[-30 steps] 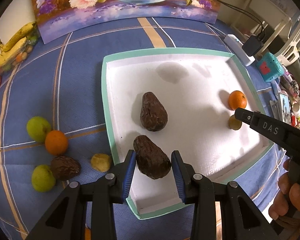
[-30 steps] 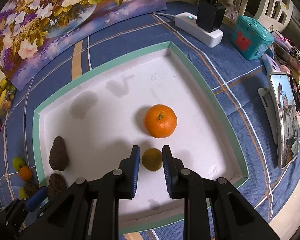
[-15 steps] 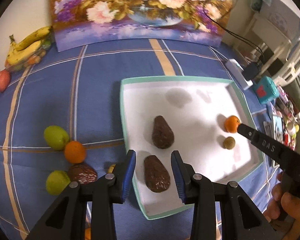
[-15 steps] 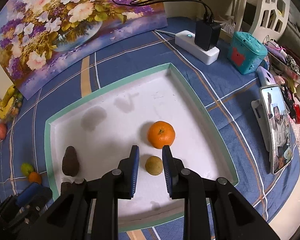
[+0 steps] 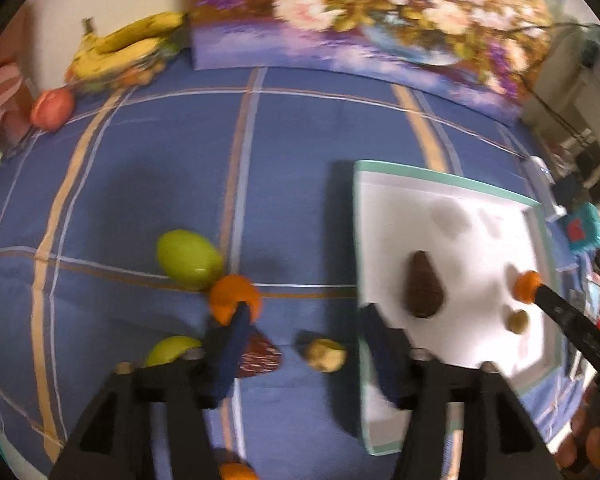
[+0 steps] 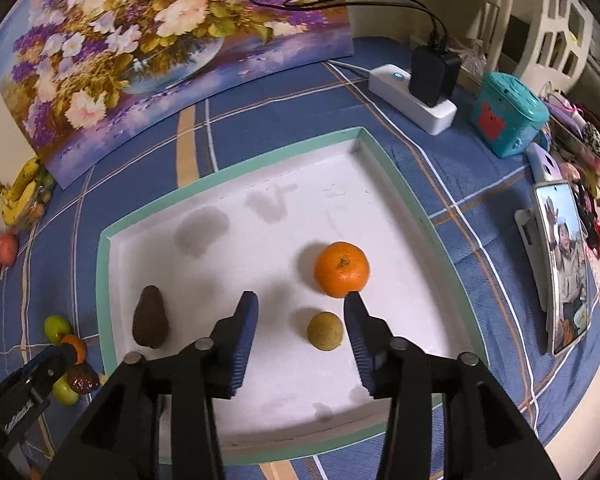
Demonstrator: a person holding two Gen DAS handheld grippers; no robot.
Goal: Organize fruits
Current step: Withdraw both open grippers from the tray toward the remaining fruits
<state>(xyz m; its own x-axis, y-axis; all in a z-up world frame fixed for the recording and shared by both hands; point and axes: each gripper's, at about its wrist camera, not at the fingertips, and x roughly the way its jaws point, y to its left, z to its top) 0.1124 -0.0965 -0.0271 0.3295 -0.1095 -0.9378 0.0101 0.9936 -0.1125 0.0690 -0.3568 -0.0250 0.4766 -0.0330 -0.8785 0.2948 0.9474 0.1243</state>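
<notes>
The left tool [image 5: 300,354] hangs released over the loose fruit on the surface, left of the tray [image 5: 440,171]. A small yellowish fruit [image 5: 325,355] lies between its fingers, nearest. The right tool [image 6: 300,320], also released, hovers over the tray.

Orange [image 6: 341,269] and avocado [image 6: 151,317] in tray [image 6: 396,176]
</notes>
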